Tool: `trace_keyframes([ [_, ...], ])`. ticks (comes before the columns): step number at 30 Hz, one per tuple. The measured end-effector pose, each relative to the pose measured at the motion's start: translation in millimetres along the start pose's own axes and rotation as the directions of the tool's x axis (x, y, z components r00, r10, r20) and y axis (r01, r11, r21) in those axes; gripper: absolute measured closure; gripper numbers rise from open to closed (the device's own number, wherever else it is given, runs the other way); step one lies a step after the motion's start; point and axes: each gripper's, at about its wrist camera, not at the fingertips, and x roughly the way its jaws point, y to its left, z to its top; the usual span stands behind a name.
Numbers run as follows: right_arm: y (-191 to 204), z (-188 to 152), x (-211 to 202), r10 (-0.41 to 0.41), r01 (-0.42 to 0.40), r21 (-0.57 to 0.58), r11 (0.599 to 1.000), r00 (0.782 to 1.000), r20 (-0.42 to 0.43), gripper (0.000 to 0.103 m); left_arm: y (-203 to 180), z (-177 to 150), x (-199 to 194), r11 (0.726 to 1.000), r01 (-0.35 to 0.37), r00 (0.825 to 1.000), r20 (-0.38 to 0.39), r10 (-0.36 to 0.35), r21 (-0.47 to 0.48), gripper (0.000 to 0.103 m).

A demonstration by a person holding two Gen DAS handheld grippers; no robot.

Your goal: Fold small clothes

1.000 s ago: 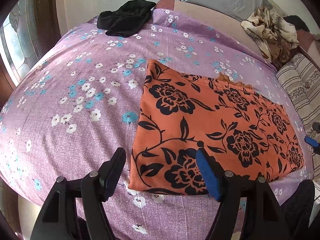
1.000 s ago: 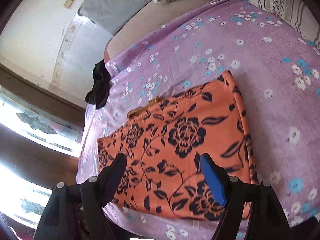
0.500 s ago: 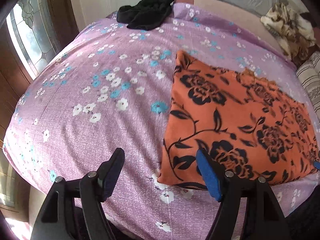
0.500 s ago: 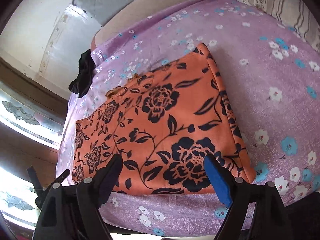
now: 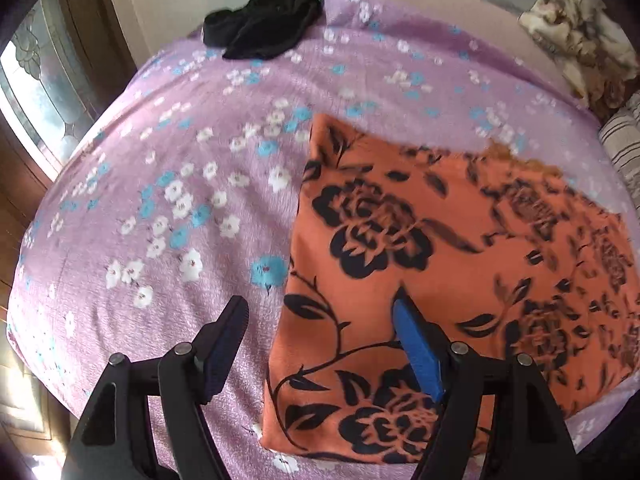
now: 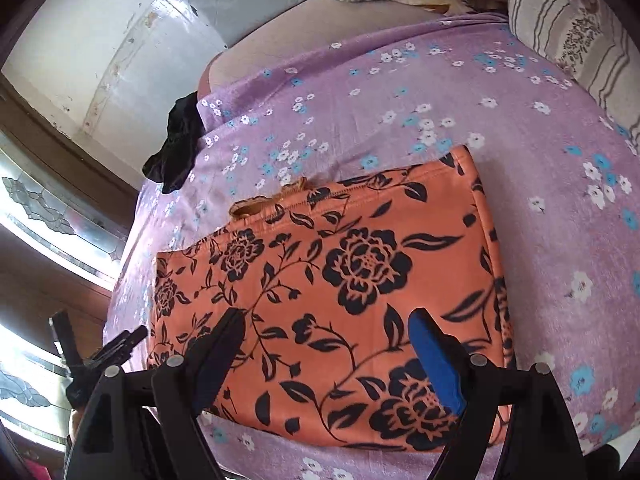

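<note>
A bed with a purple flowered bedspread (image 5: 168, 184) fills both views, with a pale wall behind and a patterned glass window (image 5: 44, 80) at the left side; on the bedspread, near its front edge, lies the orange garment (image 6: 352, 280) with black roses, folded flat into a rectangle; a striped pillow (image 6: 572, 36) and a crumpled beige blanket (image 5: 576, 36) rest at the far right; a black cloth (image 5: 268, 24) sits at the far corner, well apart from the garment; the left gripper (image 5: 318, 342) hovers over the garment's left edge, fingers wide and empty; the right gripper (image 6: 328, 354) hangs above its near part, also spread wide, holding nothing.
</note>
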Motion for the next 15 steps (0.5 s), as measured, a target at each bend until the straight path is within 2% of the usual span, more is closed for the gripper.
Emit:
trace_keyframes([
  [1,-2.0,2.6,6.9,0.004,-0.004,0.004,1.0,1.0,-0.01,0.017,4.2,0.2,8.9,1.0,0.022,0.999,-0.024,-0.022,-0.009,0.025],
  [2,-6.4,3.7,15.5,-0.005,0.005,0.014,1.0,1.0,-0.029,0.017,10.0,2.8,6.6,0.998,0.051,0.999,-0.015,-0.052,-0.036,0.025],
  [3,-13.6,4.0,24.8,-0.028,0.03,0.032,0.999,0.998,-0.057,0.017,13.5,8.1,1.0,0.998,0.051,0.999,-0.003,-0.051,-0.045,0.025],
  [5,-29.6,3.2,38.9,-0.069,0.078,0.073,0.994,0.991,-0.119,0.017,15.3,24.1,-16.3,1.0,0.005,0.997,0.08,-0.004,-0.021,0.026],
  [7,-36.6,5.8,42.7,-0.037,0.05,0.092,0.994,0.991,-0.132,0.017,14.3,44.0,-19.6,1.0,0.016,0.994,0.109,-0.017,0.01,0.026],
  [9,-34.0,16.1,42.6,-0.025,0.035,0.077,0.996,0.992,-0.123,0.017,12.2,65.0,-2.5,0.999,0.021,0.996,0.089,-0.025,0.047,0.026],
  [10,-32.1,22.7,43.8,-0.014,0.022,0.069,0.997,0.993,-0.118,0.017,10.6,73.0,13.4,0.998,0.005,0.998,0.056,-0.009,0.066,0.026],
  [12,-32.3,37.4,52.1,0.006,0.002,0.069,0.998,0.993,-0.12,0.017,11.7,84.6,49.9,0.992,-0.075,0.997,-0.009,0.076,0.101,0.024],
  [15,-49.8,57.0,77.3,0.042,-0.02,0.128,0.992,0.985,-0.168,0.017,26.7,96.7,60.4,0.989,-0.131,0.991,0.011,0.131,0.065,0.023],
])
